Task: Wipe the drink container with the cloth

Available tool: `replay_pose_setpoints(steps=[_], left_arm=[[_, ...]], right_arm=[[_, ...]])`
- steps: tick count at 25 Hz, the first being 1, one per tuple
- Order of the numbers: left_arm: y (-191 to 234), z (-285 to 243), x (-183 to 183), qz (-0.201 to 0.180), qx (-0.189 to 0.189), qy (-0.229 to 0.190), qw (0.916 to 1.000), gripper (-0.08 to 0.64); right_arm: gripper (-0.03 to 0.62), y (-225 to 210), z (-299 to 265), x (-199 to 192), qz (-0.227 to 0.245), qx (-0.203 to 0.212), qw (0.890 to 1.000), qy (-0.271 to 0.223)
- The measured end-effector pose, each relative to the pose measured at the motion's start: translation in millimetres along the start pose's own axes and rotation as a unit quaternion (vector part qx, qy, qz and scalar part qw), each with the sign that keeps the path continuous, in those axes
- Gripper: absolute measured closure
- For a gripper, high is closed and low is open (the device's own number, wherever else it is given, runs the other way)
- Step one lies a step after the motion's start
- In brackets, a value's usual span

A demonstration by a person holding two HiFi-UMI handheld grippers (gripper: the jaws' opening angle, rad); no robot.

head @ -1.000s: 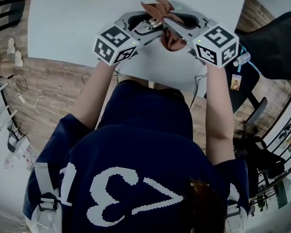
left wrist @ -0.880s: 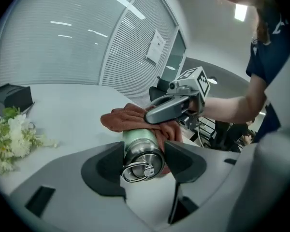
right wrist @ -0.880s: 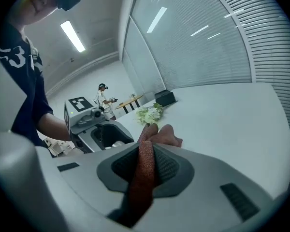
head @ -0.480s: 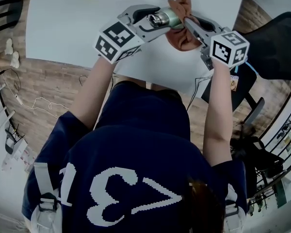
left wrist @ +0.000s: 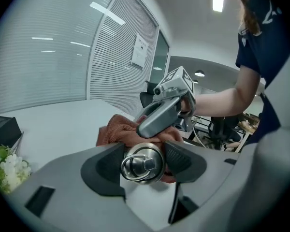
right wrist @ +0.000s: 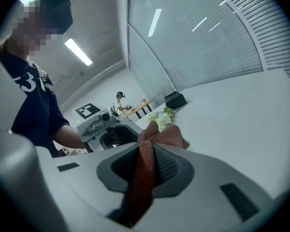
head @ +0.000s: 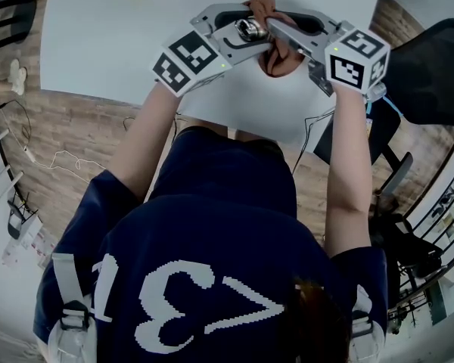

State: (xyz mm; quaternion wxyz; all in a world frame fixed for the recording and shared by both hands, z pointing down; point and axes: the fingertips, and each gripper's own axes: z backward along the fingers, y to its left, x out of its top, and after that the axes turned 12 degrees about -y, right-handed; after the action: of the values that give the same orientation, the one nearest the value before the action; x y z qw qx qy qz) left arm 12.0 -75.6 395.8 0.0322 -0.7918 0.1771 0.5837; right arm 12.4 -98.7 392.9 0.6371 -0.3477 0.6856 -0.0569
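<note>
Drink container (left wrist: 143, 162) shows a shiny steel, ring-handled lid.

I record a navy short-sleeved shirt (head: 212, 225) with large white numerals across the back, filling the lower half of the head view. Pale grey straps (head: 74, 308) with buckles sit at both shoulders, lower left and lower right. The left hand-held gripper (left wrist: 144, 162) and the right hand-held gripper (right wrist: 144, 170) have smooth grey moulded bodies with dark ribbed pads (left wrist: 181, 158) set in black recesses. Each carries a white cube (head: 188, 64) printed with black square markers; the left cube shows a small green light.
</note>
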Motion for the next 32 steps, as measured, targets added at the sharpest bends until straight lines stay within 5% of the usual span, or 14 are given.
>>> replay_pose_setpoints(steps=[5, 9, 11, 19, 27, 32], left_arm=[[5, -1, 5, 0.051, 0.057, -0.038, 0.9963, 0.290], [20, 3, 2, 0.153, 0.132, -0.084, 0.9758, 0.290], [25, 4, 2, 0.170, 0.138, -0.096, 0.9710, 0.314], [15, 14, -1, 0.111, 0.090, -0.085, 0.9860, 0.316], [5, 11, -3, 0.049, 0.066, -0.060, 0.9949, 0.316], [3, 18, -8, 0.036, 0.066, -0.051, 0.9959, 0.316]], right_arm=[[0.520, -15, 15, -2, -0.036, -0.029, 0.998, -0.038], [0.520, -16, 25, -5, -0.056, -0.044, 0.995, -0.062], [0.520, -14, 27, -6, -0.067, -0.045, 0.994, -0.072], [0.520, -59, 39, -35, -0.089, -0.126, 0.987, -0.048], [0.520, 10, 8, 13, -0.056, -0.041, 0.993, -0.100], [0.520, -6, 14, -6, -0.032, -0.092, 0.988, -0.119]])
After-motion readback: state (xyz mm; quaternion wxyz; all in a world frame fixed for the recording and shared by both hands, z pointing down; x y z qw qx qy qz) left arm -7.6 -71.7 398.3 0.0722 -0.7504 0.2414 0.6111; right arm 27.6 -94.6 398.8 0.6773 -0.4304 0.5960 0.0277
